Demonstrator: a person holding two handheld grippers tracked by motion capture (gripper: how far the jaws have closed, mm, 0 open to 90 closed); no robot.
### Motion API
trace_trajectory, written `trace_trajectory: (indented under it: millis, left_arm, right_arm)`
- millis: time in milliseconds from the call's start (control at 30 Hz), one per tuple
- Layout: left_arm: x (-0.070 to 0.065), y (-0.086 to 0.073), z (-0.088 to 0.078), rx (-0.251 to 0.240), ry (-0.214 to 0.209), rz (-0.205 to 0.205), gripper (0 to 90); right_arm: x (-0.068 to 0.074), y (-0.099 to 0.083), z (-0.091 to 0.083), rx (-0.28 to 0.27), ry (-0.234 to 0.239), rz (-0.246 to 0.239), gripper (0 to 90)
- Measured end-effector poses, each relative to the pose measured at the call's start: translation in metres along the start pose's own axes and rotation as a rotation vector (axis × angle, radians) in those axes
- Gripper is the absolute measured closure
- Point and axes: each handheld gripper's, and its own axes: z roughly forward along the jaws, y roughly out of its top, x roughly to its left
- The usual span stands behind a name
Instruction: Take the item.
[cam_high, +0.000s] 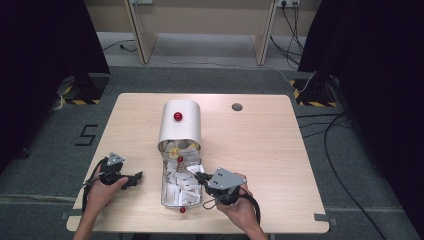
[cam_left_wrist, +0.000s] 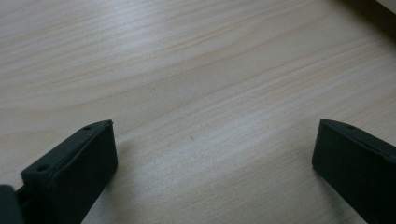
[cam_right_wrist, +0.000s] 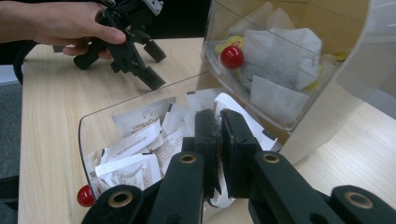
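Two black jaws of your right gripper (cam_right_wrist: 219, 140) are pressed together on a white paper sachet (cam_right_wrist: 223, 189), whose edge shows between the pads and curls out below them; most of that sachet is hidden by the jaws. You hold it just over the open clear tray (cam_high: 165, 197), which lies near the table's (cam_high: 260, 150) near edge, about midway along it. How many sachets fill the tray cannot be counted: they overlap, and their print is too small to read. Behind the tray, toward the table's middle, stands the white domed cover (cam_high: 180, 122), with more sachets and yellow-tagged bags half seen through its clear front. Three red knobs show from above: one on the cover's top (cam_high: 178, 116), one inside at the tray's far end (cam_high: 180, 159), one at the tray's near end (cam_high: 182, 210). Your left gripper (cam_left_wrist: 212, 149) rests near the table's near left corner, well apart from the tray, jaws wide apart over bare wood with nothing between them. One round hole (cam_high: 237, 107) sits by the far edge.
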Motion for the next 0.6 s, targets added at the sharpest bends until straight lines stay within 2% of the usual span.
trace_trajectory:
  millis: [600]
  left_arm:
    - [0.0, 0.0, 0.0, 0.0, 0.0, 0.0, 0.0]
  right_arm:
    - [-0.012, -0.002, -0.014, -0.011, -0.047, 0.013, 86.1]
